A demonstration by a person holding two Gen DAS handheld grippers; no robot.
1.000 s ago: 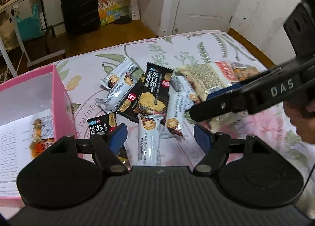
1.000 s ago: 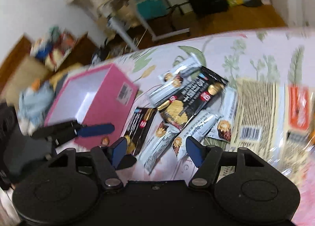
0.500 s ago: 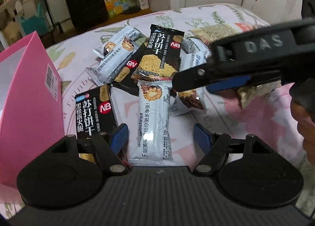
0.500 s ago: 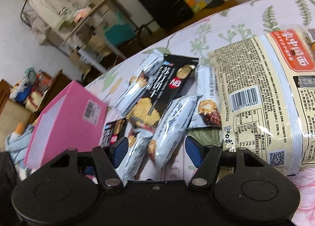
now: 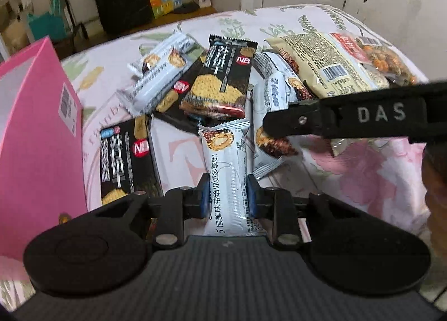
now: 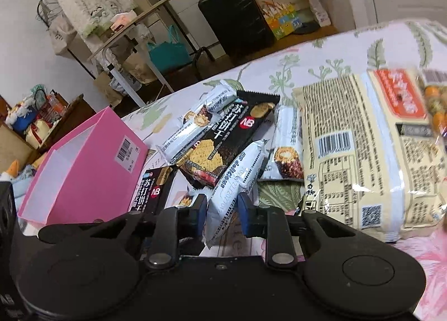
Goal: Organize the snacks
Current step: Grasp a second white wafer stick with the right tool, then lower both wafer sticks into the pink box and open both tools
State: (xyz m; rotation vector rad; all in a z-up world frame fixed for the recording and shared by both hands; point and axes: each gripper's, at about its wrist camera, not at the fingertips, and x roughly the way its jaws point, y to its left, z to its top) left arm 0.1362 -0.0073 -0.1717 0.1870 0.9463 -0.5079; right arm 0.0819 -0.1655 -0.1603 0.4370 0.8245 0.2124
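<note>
On the floral bedspread (image 5: 363, 170) beside an open pink box (image 6: 92, 170), each gripper's jaws clench 1 white snack bar.

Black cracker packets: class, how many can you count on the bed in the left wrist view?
3. Left packet beside the pink box; top packet on the pile's middle; lower packet mostly covered beneath it. More may be buried.
</note>
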